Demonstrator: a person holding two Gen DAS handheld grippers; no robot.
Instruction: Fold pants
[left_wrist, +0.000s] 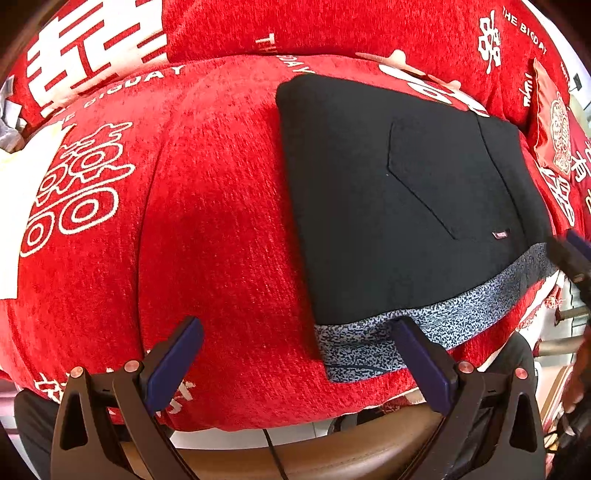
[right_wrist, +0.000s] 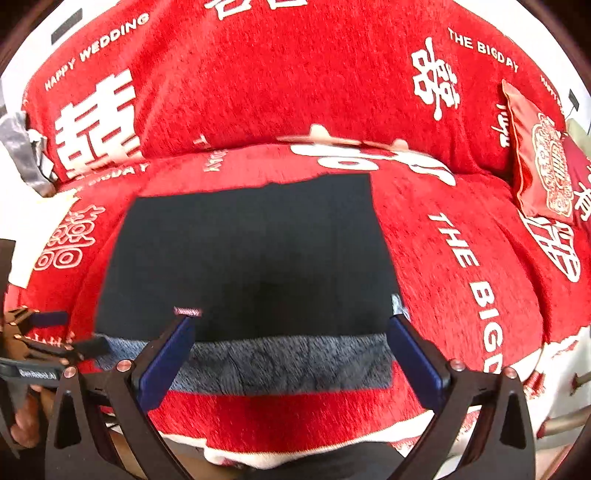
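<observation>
Black pants (left_wrist: 388, 192) lie folded into a flat rectangle on a red sofa cover, the grey speckled waistband (left_wrist: 424, 325) nearest me. A back pocket seam and a small label (left_wrist: 501, 234) show on top. They also show in the right wrist view (right_wrist: 251, 251), with the waistband (right_wrist: 280, 362) in front. My left gripper (left_wrist: 295, 328) is open and empty, above the sofa's front edge, left of the pants; its right finger overlaps the waistband. My right gripper (right_wrist: 291, 325) is open and empty, hovering over the waistband.
The red sofa cover (left_wrist: 207, 206) with white lettering covers seat and backrest. A red embroidered cushion (right_wrist: 543, 170) leans at the right end. White and grey cloth (right_wrist: 22, 147) sits at the left end. The left gripper also shows in the right wrist view (right_wrist: 55, 332).
</observation>
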